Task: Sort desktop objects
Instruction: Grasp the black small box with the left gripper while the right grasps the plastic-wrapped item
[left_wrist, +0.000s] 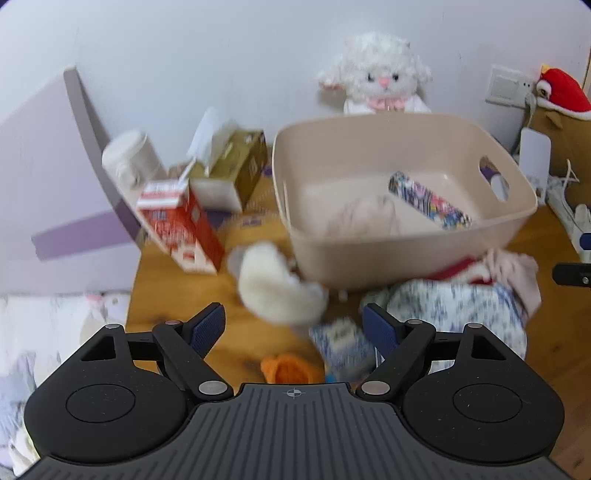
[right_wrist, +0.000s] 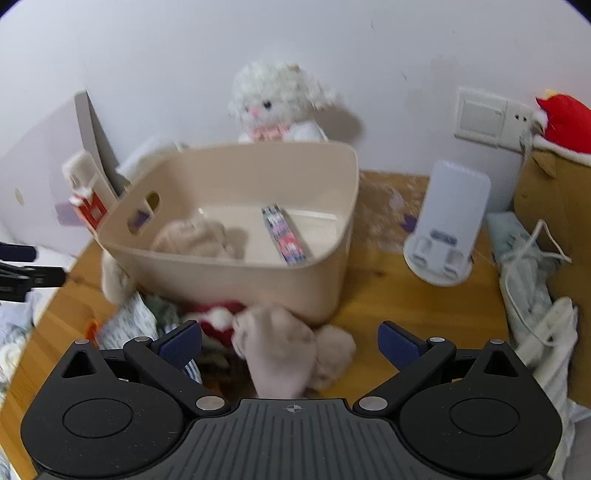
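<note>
Standing on the wooden desk (left_wrist: 177, 291), a beige plastic bin (left_wrist: 402, 254) was observed in front of a white plush lamb (left_wrist: 380, 74) set against the wall. Two items were noted inside the bin: a pale crumpled cloth (right_wrist: 199, 238) toward its left side and a long patterned box (right_wrist: 286, 236) lying flat on the floor of the bin. The left gripper (left_wrist: 293, 325) was found with its jaws spread wide and nothing held between them; a cream fluffy item (left_wrist: 273, 288), an orange knitted item (left_wrist: 288, 369) and a small blue-and-white carton (left_wrist: 343, 347) were seen on the desk below the gap, none of them touched by the pads. The right gripper (right_wrist: 290, 341) was likewise recorded fully open and empty, a pinkish-beige sock (right_wrist: 280, 350) lying loose on the desk beneath it, near the front wall of the bin. A red-and-white item (right_wrist: 218, 314) and a blue-patterned cloth (left_wrist: 458, 306) were noted just beside that wall. To the left of the bin, a red-and-white carton (left_wrist: 181, 225), a gold tissue box (left_wrist: 236, 166) and a white roll (left_wrist: 129, 158) were recorded. A white stand (right_wrist: 447, 221) was seen well apart on the right.
</note>
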